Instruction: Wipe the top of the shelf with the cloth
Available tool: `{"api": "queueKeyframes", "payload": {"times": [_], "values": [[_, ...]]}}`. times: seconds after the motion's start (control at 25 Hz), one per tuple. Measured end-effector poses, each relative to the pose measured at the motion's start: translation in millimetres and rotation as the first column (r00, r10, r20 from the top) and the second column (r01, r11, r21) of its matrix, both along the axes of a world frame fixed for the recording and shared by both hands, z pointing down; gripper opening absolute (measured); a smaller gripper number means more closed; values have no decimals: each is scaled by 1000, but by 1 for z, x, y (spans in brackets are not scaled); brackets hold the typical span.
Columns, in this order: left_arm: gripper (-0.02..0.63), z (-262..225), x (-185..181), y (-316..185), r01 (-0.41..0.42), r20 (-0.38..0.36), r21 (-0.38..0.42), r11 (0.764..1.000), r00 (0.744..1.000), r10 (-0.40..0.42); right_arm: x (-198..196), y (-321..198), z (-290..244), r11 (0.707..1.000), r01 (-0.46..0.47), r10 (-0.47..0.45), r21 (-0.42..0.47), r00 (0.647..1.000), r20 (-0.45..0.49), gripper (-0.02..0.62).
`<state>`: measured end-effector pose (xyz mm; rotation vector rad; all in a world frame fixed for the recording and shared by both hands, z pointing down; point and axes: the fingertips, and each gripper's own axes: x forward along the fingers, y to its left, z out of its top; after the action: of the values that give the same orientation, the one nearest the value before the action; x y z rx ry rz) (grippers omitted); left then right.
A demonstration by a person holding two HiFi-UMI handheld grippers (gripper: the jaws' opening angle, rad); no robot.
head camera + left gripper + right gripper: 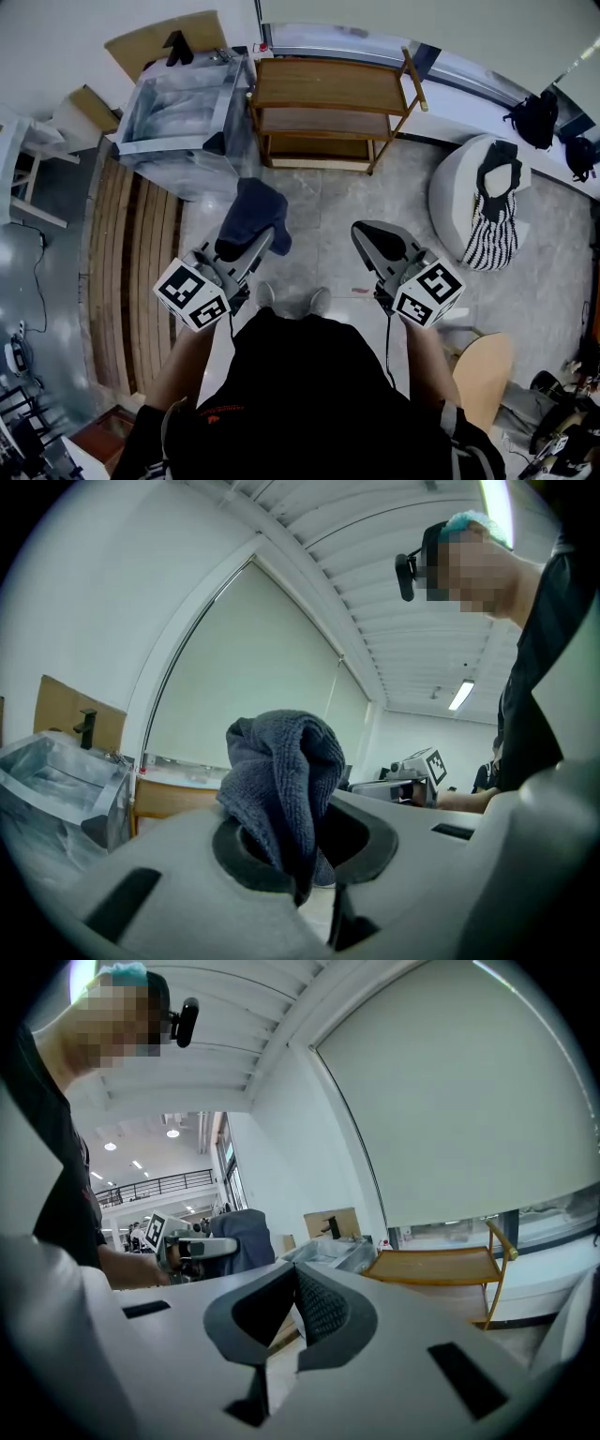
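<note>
The cloth [253, 214] is dark blue-grey and nubbly. It is bunched into a crumpled wad and pinched between the jaws of the left hand-held gripper [263, 240], with its loose folds bulging out past the tips. The shelf [328, 85] is a three-tier wooden rack with a light frame. It stands upright on the floor [328, 202] by the wall, well apart from the cloth.

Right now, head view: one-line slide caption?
Left gripper holds the dark cloth, right gripper shut and empty, wooden shelf standing ahead.
</note>
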<state>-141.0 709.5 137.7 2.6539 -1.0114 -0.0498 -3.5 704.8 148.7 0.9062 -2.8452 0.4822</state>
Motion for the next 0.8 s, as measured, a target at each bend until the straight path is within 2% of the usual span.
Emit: {"api": "queueKeyframes", "payload": {"times": [0.44, 0.8], "values": [[61, 2, 46, 0, 32, 8, -3, 999, 999, -32, 47, -3, 2, 999, 32, -32, -5, 999, 14, 5], [60, 6, 63, -10, 49, 3, -12, 999, 999, -49, 64, -12, 4, 999, 45, -45, -5, 999, 23, 5]]}}
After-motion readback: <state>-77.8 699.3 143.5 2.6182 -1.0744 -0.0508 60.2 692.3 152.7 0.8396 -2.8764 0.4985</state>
